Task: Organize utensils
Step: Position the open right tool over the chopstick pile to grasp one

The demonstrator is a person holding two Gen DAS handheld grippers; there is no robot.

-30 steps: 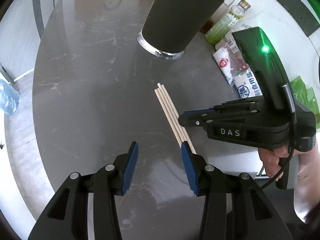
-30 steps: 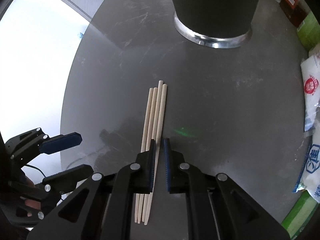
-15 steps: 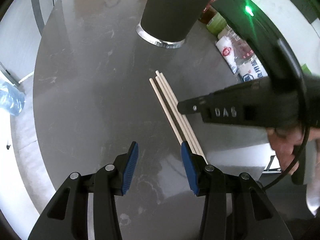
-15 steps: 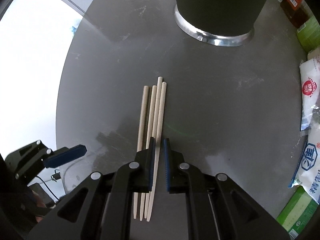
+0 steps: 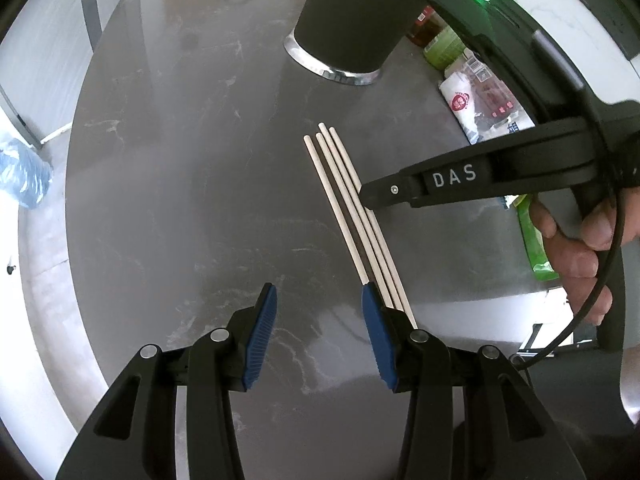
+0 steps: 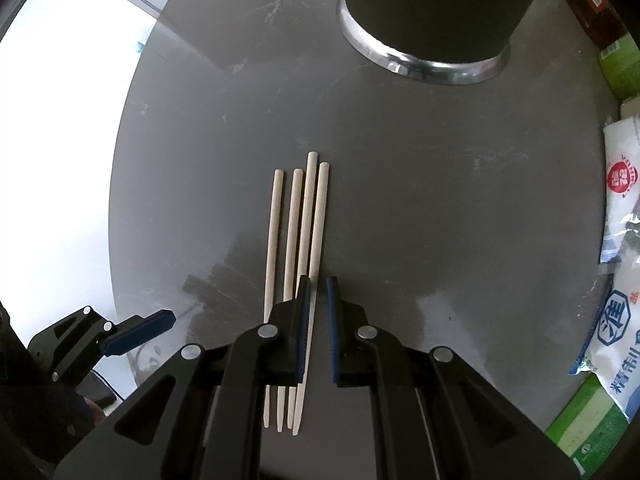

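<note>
Round grey marbled table [image 5: 168,168], glossy, pale veins. Large dark container [image 6: 440,8] with a silver base ring stands near the table's far edge, upright; top out of view.

Along the right edge: white food packets [image 6: 620,208] with red and blue print, a green packet [image 6: 592,432] toward the near right, bottles [image 5: 436,40] beside the container. Blurred blue-grey bundle [image 5: 24,176] off the left edge, on the floor.

Right gripper [image 6: 318,316]: tongs almost pressed together, a narrow gap between the blue pads. Rightmost chopstick runs through that gap; cannot tell whether the pads actually press it. In the left wrist view the tool comes in from the right, a hand [image 5: 576,256] wrapped around its handle, green light on its body.

Left gripper [image 5: 320,320]: tongs spread partway, nothing between them, bare table below. Poised over the near part of the table, left of the sticks.

Four wooden chopsticks [image 6: 300,232] lie flat near the table's middle, side by side, blunt ends toward the container, tapered tips toward the near edge. The right pair touch; the two left ones fan slightly apart at the far ends.
</note>
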